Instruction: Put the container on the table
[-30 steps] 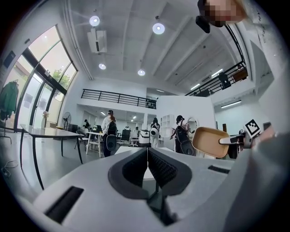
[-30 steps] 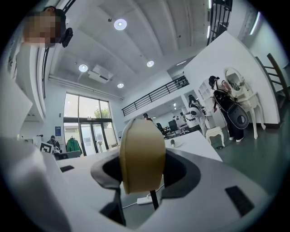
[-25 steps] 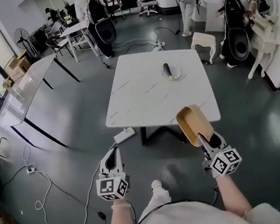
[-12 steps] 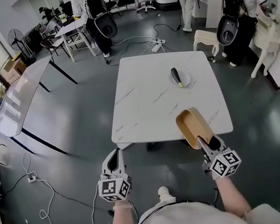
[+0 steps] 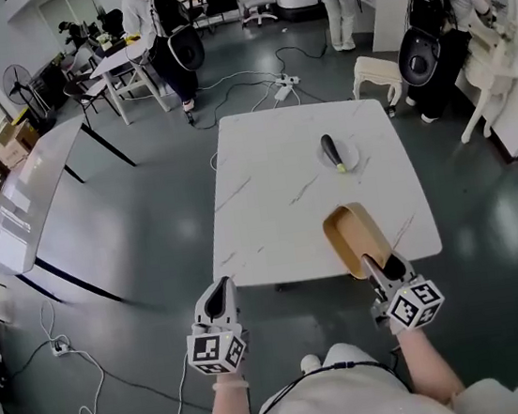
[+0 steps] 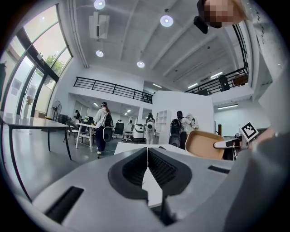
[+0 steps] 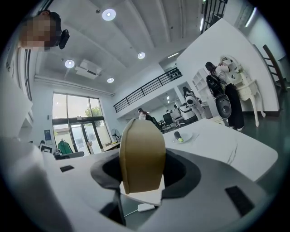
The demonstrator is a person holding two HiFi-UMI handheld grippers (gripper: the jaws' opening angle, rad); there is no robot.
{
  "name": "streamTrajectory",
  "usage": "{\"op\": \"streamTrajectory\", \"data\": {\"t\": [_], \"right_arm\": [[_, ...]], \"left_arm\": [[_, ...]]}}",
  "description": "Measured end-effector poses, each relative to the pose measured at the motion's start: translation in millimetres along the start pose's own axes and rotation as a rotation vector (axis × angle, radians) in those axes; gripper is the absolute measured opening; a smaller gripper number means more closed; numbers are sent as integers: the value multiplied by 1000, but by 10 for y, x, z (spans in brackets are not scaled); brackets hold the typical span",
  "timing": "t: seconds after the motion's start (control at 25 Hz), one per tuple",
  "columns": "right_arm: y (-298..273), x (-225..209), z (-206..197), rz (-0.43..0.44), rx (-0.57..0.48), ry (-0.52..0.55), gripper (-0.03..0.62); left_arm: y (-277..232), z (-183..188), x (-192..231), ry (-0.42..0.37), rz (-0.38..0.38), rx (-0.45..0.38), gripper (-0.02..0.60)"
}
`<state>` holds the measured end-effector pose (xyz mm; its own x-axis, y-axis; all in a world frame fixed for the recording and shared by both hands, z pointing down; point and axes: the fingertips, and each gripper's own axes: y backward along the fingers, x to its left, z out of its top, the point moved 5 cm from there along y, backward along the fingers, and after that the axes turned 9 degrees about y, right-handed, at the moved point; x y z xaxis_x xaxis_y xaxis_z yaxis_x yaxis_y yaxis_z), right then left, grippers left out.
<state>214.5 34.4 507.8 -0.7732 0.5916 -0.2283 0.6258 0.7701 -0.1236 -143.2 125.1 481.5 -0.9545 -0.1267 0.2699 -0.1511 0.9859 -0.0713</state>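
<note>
A tan, trough-shaped container [image 5: 355, 239] hangs tilted over the near right edge of the white marble table [image 5: 277, 199]. My right gripper [image 5: 378, 265] is shut on its near rim. In the right gripper view the container [image 7: 141, 158] stands on edge between the jaws. In the left gripper view the container [image 6: 203, 144] shows at the right. My left gripper [image 5: 218, 300] is shut and empty, short of the table's near left corner, with its jaws [image 6: 147, 168] pressed together.
A small white plate [image 5: 338, 154] holding a dark vegetable [image 5: 332, 151] sits far right on the table. A long grey table [image 5: 25, 189] stands at the left. Cables and a power strip [image 5: 58, 346] lie on the floor. People with backpacks stand at the back. White stool [image 5: 379, 72] beyond the table.
Both grippers have moved forward toward the table. The container, earlier short of the table's edge, now hangs over the near right part of the top. The grip is unchanged.
</note>
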Motion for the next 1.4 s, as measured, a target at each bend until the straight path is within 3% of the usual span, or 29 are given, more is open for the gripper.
{"op": "streamTrajectory", "data": {"t": [0.4,1.4], "right_arm": [[-518,-4,14,22,33,-36,212],[-2290,-302,45,64,190,-138,215]], "left_arm": [[-233,-39,247,23,12,20,6],[-1626,188,812,18,3,77,6]]}}
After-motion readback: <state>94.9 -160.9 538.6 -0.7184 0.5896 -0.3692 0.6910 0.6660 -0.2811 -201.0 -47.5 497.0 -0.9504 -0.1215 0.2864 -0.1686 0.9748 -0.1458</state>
